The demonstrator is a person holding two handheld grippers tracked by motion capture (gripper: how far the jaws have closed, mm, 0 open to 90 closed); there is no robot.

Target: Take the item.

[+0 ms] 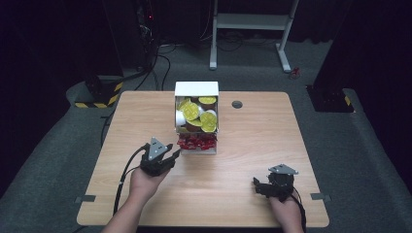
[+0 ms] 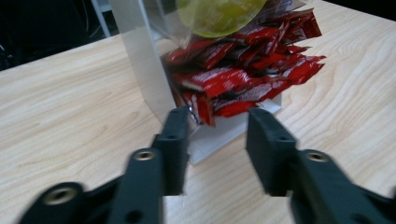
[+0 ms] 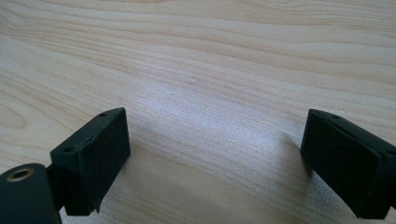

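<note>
Still at the start: left claw (image 2: 217,135) partly open, holding nothing, jaws just short of the red packets (image 2: 243,77) in the clear dispenser's (image 1: 196,114) near tray at mid-worktop (image 1: 243,160), no packet out yet; right claw (image 3: 215,163) wide open, empty, resting near right.

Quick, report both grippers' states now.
Left gripper: open, holding nothing, aimed at the red sachets in the clear dispenser.
Right gripper: open wide, holding nothing, over the table.

White print on the red packets (image 2: 243,74) is too blurred to read.
</note>
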